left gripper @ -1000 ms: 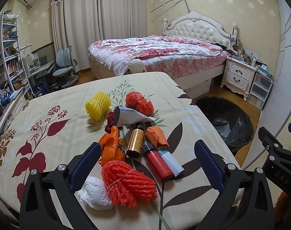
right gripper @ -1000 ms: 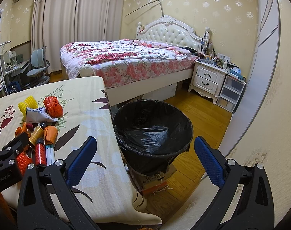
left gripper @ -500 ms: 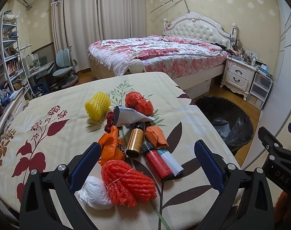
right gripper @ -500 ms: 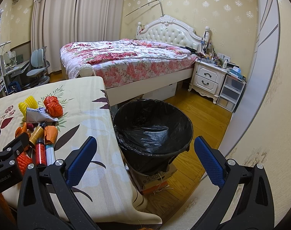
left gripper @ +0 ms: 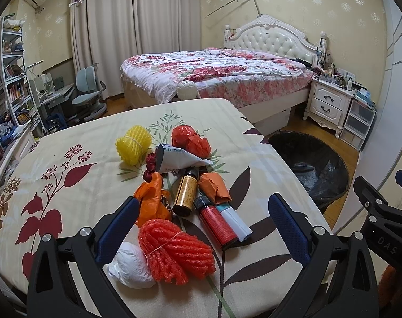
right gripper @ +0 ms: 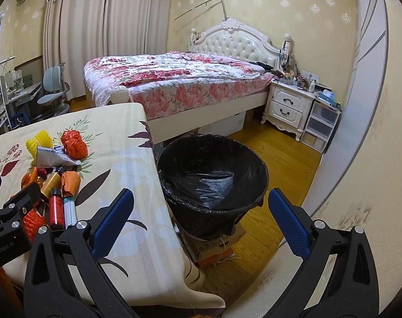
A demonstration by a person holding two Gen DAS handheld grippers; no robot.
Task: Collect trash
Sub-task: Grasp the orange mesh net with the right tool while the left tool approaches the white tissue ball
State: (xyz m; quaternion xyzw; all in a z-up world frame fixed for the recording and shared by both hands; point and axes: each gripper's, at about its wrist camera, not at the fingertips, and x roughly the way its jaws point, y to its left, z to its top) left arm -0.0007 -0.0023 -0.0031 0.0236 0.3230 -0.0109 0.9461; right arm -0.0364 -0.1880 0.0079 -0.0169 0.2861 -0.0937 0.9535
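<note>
A pile of trash lies on the cloth-covered table (left gripper: 68, 159): a red foam net (left gripper: 177, 251), a white wad (left gripper: 132, 266), orange wrappers (left gripper: 153, 201), a gold bottle (left gripper: 185, 193), a red bottle (left gripper: 218, 224), a white tube (left gripper: 234, 218), a paper packet (left gripper: 179, 159), a yellow foam net (left gripper: 133, 144) and a red-orange wad (left gripper: 190, 141). My left gripper (left gripper: 202, 228) is open and empty, hovering over the near end of the pile. My right gripper (right gripper: 201, 220) is open and empty, above the black-lined trash bin (right gripper: 213, 182) beside the table's right edge.
The bin also shows in the left wrist view (left gripper: 312, 167), on the wooden floor. A bed (right gripper: 174, 84) stands behind the table, a white nightstand (right gripper: 288, 106) and plastic drawers (right gripper: 321, 126) at the right. A desk chair (left gripper: 88, 98) and shelves (left gripper: 7, 79) stand at the left.
</note>
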